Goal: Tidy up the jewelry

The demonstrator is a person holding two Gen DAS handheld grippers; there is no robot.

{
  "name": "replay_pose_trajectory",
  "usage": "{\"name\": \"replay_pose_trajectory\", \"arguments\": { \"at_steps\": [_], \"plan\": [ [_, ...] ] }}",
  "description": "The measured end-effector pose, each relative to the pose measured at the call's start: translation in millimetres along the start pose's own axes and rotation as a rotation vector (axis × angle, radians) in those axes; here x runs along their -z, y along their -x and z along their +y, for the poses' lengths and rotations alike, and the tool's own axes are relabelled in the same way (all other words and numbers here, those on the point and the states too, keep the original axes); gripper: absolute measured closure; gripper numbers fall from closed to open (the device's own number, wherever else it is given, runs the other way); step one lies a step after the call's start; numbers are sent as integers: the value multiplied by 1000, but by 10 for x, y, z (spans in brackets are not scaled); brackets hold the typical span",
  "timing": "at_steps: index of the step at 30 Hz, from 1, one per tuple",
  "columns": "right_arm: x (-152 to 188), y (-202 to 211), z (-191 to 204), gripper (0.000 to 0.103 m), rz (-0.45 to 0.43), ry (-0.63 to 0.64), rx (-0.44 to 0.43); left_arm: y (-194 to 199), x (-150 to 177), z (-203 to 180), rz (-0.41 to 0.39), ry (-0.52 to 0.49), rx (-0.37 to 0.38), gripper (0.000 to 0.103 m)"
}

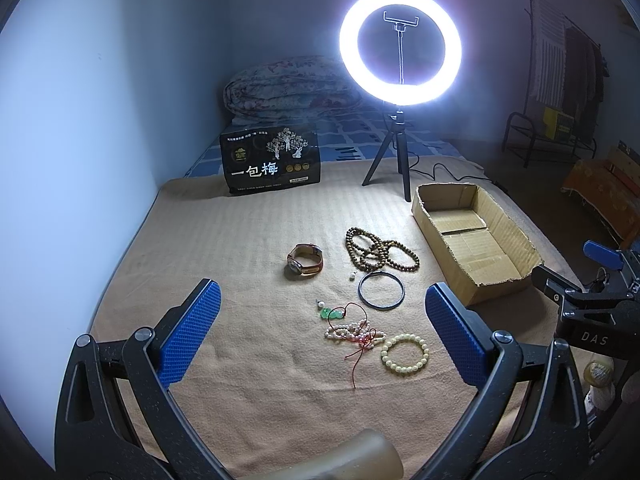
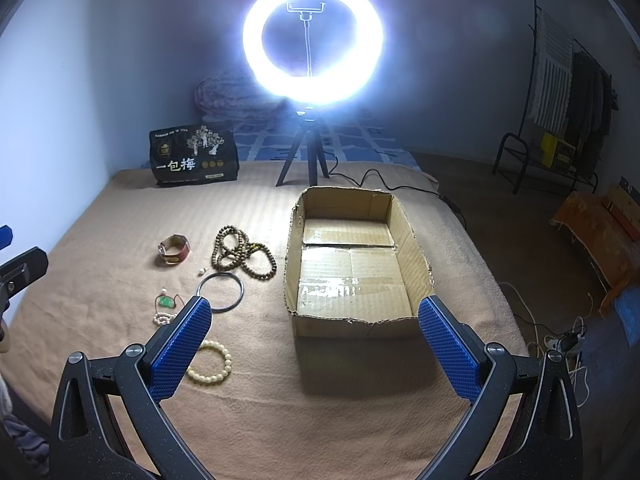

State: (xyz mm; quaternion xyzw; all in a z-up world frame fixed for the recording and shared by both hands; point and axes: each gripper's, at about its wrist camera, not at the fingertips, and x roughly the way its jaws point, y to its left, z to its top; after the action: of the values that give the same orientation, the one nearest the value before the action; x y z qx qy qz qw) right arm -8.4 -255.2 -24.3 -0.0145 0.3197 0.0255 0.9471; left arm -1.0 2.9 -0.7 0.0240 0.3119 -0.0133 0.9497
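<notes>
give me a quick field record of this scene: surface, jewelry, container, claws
surface: tan blanket on bed
jewelry: brown leather-strap watch, dark wooden bead strands, thin dark metal bangle, cream bead bracelet, green pendant on red cord, pink pearl strand
container: open cardboard box, nothing inside
left claw: open
right claw: open

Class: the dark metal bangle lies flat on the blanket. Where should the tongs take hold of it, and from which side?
Grip the dark metal bangle across its thin rim on the near arc, coming straight down from above. It lies flat with an open centre, so one finger can go inside the ring and one outside. The near arc avoids the wooden bead strands beyond it.
</notes>
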Motion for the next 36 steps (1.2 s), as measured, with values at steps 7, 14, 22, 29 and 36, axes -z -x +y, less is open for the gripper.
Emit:
{"name": "replay_pose_trajectory", "arguments": {
  "at_steps": [7, 14, 22, 29, 36],
  "plan": [
    [9, -5, 1, 0, 1, 2, -2, -1, 9, 14, 4, 3, 0, 0],
    [15, -3, 5, 0, 4, 0, -4, -30, 61, 51, 19, 7, -2, 0],
    [42, -36, 33, 0, 20, 11, -14, -143, 55, 70, 40, 14, -24, 0],
    [61, -113, 54, 0, 51, 26, -47, -309, 63, 206, 92, 36, -44, 0],
    [102, -241, 126, 0, 112, 49, -117, -487, 62, 306, 145, 50, -27, 0]
  ]
}}
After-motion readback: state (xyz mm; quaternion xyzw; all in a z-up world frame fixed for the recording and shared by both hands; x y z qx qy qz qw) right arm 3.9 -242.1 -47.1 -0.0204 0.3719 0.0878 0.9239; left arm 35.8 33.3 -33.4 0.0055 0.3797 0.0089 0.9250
